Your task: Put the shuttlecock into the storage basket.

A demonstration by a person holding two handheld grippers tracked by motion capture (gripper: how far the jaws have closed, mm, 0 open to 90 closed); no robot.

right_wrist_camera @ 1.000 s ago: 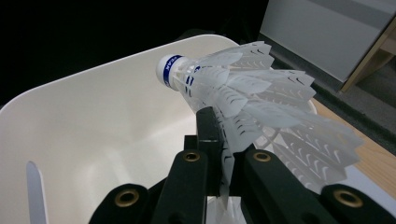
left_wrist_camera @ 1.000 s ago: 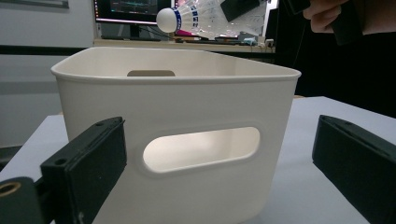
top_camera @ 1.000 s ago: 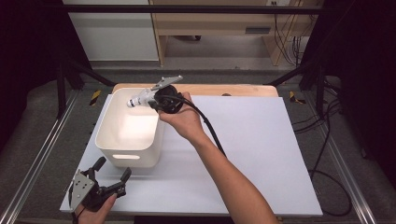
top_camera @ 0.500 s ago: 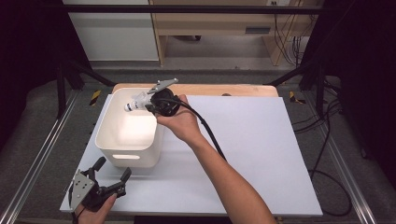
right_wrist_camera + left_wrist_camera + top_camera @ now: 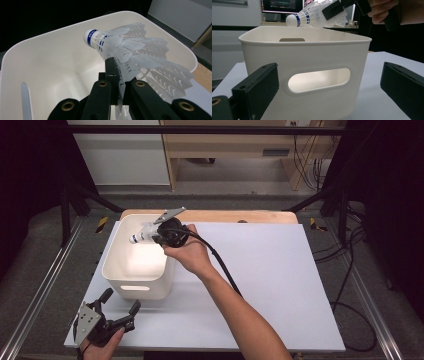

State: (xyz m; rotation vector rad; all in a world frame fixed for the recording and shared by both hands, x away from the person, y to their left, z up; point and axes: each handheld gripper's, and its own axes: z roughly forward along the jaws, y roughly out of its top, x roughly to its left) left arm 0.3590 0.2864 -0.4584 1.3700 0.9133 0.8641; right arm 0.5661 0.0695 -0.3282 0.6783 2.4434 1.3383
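A white feathered shuttlecock [image 5: 141,235] with a blue band on its cork is held over the open white bin [image 5: 111,262], cork pointing left. My right gripper [image 5: 151,233] is shut on its feathers. In the right gripper view the shuttlecock [image 5: 120,47] sits pinched between the black jaws of the right gripper [image 5: 116,72], with the bin's inside [image 5: 50,62] below. My left gripper [image 5: 121,300] rests near the table's front left corner, open and holding nothing. In the left gripper view the left gripper [image 5: 329,85] faces the bin's handle wall [image 5: 312,57], the shuttlecock [image 5: 312,16] above the rim.
The bin stands at the left of a white board [image 5: 280,270] covering the table. A wooden strip [image 5: 225,216] runs along the board's back edge. Metal frame rails [image 5: 40,290] flank both sides, and cables [image 5: 350,285] lie on the floor at the right.
The right gripper has edged the shuttlecock slightly left and lower over the bin. The left gripper has not moved.
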